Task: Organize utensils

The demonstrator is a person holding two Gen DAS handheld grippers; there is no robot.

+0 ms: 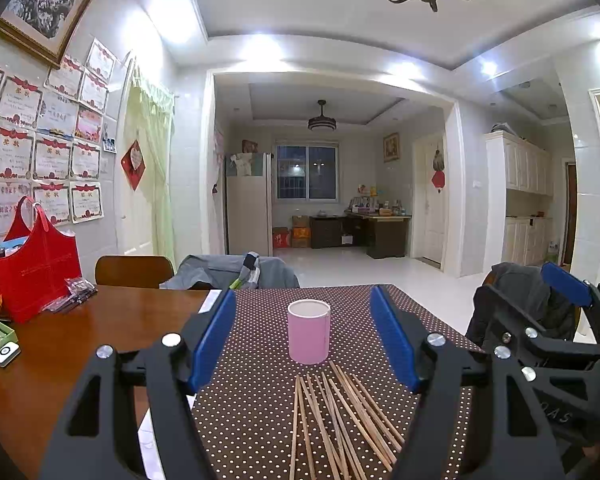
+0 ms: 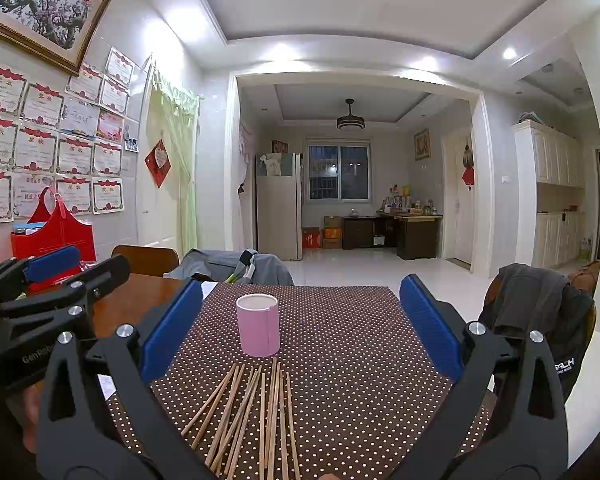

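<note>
A pink cylindrical cup (image 1: pixel 309 331) stands upright on a brown polka-dot table runner (image 1: pixel 260 400); it also shows in the right wrist view (image 2: pixel 258 325). Several wooden chopsticks (image 1: pixel 340 420) lie loose on the runner just in front of the cup, and show in the right wrist view too (image 2: pixel 252 416). My left gripper (image 1: pixel 304 340) is open and empty, hovering above the chopsticks, with the cup between its blue pads. My right gripper (image 2: pixel 300 332) is open and empty, to the right of the left one, and it shows in the left wrist view (image 1: pixel 568 284).
A red bag (image 1: pixel 32 264) and small packets stand on the wooden table (image 1: pixel 80 340) at the left. Chairs draped with grey jackets (image 1: pixel 236 270) (image 2: pixel 540 304) stand at the far end and right side. The left gripper shows at the left of the right wrist view (image 2: pixel 52 264).
</note>
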